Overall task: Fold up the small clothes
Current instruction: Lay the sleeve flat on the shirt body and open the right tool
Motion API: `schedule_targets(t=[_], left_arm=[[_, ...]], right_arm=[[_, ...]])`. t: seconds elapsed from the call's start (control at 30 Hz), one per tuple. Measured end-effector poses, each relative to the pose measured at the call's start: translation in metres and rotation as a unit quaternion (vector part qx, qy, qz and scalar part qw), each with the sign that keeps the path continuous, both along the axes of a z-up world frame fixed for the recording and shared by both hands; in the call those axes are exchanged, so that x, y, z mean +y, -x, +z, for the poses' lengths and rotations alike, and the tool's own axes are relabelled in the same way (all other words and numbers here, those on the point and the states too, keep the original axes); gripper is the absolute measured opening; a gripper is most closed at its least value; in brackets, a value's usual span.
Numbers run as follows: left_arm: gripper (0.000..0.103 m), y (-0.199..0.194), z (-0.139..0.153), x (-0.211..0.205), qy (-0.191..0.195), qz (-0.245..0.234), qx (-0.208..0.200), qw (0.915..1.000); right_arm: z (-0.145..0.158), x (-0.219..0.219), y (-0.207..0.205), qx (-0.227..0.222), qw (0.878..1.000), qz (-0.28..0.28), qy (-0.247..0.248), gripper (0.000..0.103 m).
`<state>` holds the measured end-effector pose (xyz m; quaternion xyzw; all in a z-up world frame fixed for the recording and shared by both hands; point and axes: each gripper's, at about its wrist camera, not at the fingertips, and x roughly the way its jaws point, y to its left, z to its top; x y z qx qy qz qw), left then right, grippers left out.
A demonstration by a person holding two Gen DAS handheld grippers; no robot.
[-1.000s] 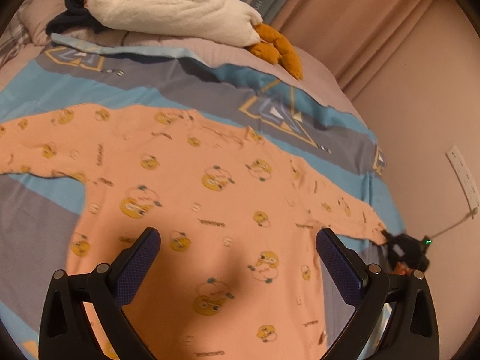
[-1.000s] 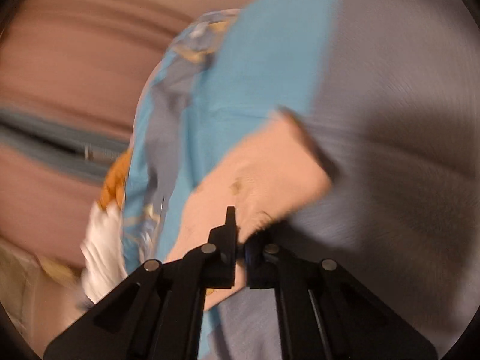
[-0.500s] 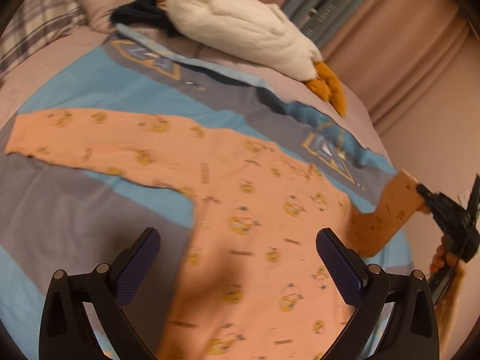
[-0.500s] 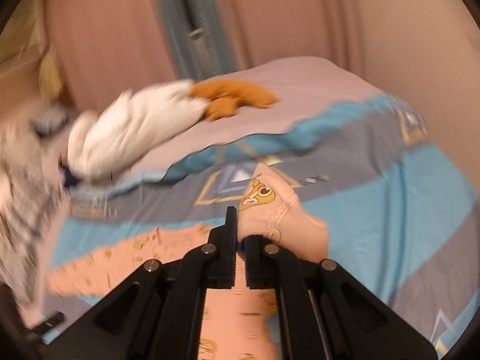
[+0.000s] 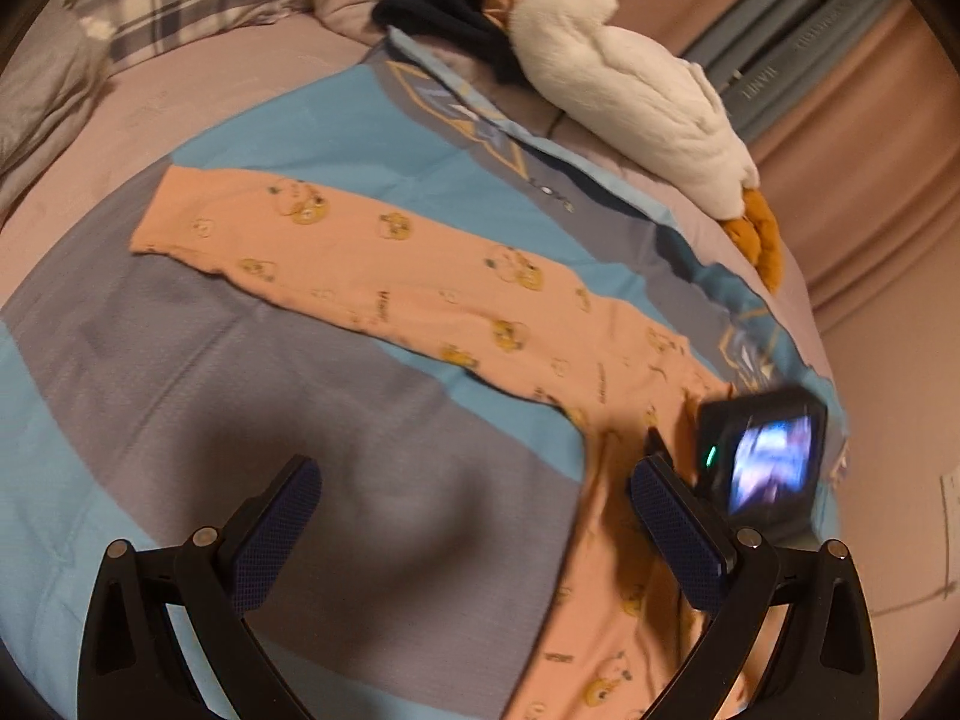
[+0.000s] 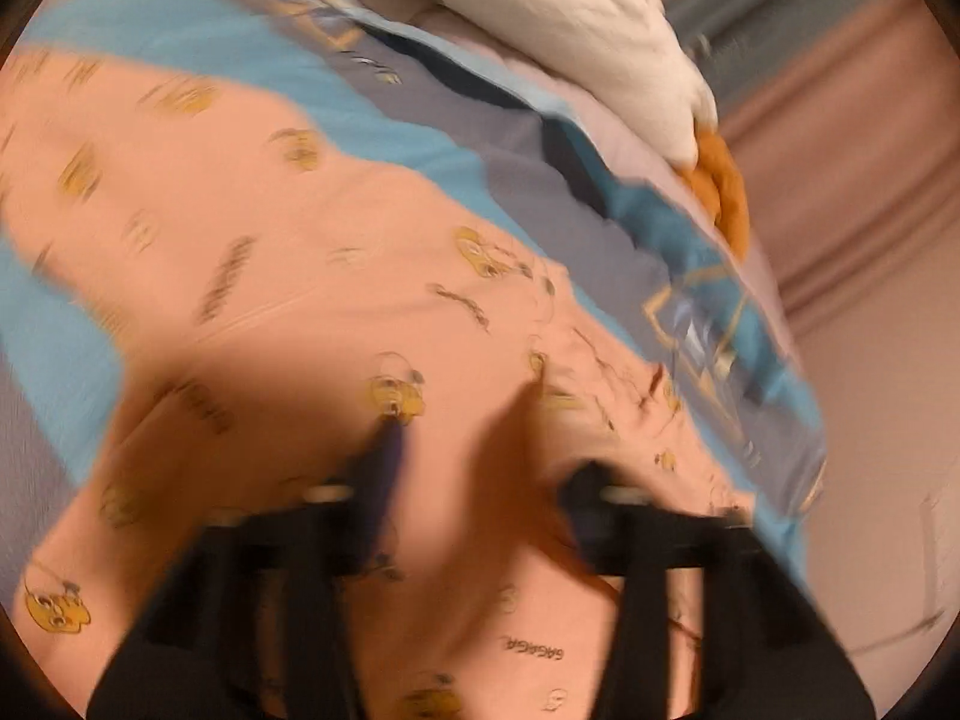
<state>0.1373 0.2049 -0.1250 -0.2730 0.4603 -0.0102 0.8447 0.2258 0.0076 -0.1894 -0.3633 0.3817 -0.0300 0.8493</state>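
Left wrist view: the left claw [image 5: 474, 531] hangs released over the bed [image 5: 198, 120], the peach shirt [image 5: 420, 288] spread flat, one sleeve reaching far left. Right wrist view, blurred: the right claw [image 6: 480, 480] is spread, empty, over the shirt's body.

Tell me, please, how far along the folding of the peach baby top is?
Early. Done: one sleeve looks folded in over the body of the top, where the right gripper now sits open. In hand: nothing; the left gripper is open above the bedspread. Left: the other sleeve lies stretched out flat, and the body is unfolded.
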Motion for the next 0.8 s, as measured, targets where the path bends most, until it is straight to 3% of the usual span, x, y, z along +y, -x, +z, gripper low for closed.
schedule_targets(t=[0.03,0.1,0.2,0.27,0.37,0.47,0.53,0.6,0.67,0.73,0.77,0.8], left_arm=[[0.103,0.000,-0.001,0.005,0.004,0.005,-0.001,1.0000],[0.103,0.000,-0.003,0.010,0.013,0.012,-0.002,0.9998],[0.103,-0.001,-0.005,0.013,0.023,0.021,-0.003,0.9995],[0.103,-0.003,-0.006,0.014,0.026,0.025,0.001,0.9994],[0.103,-0.006,-0.008,0.015,0.027,0.028,0.004,0.9992],[0.103,-0.007,-0.008,0.014,0.026,0.025,0.003,0.9994],[0.103,-0.006,-0.008,0.013,0.023,0.024,0.005,0.9994],[0.103,-0.006,-0.008,0.014,0.026,0.026,0.005,0.9993],[0.103,-0.005,-0.007,0.014,0.025,0.028,0.003,0.9993],[0.103,-0.004,-0.006,0.013,0.022,0.030,0.004,0.9993],[0.103,-0.004,-0.006,0.014,0.023,0.030,0.004,0.9993],[0.103,-0.003,-0.005,0.013,0.022,0.030,0.004,0.9993]], right_arm=[[0.001,0.004,0.009,-0.022,0.999,0.016,0.021,0.073],[0.008,0.008,0.025,-0.035,0.998,0.056,0.019,0.079],[0.022,0.005,0.043,-0.017,0.995,0.098,-0.031,0.089],[0.023,0.001,0.050,-0.006,0.993,0.117,-0.030,0.097],[0.013,-0.001,0.046,0.037,0.988,0.146,0.031,0.098],[0.021,-0.004,0.031,0.076,0.985,0.153,0.029,0.097],[0.021,0.000,0.023,0.062,0.985,0.137,0.080,0.094],[0.013,0.012,0.035,0.064,0.971,0.193,0.128,0.093],[-0.001,0.028,0.069,0.053,0.936,0.291,0.189,0.094],[-0.016,0.036,0.097,-0.001,0.893,0.361,0.268,0.097],[-0.017,0.037,0.099,-0.005,0.889,0.364,0.276,0.097],[-0.015,0.037,0.097,-0.001,0.895,0.354,0.271,0.098]])
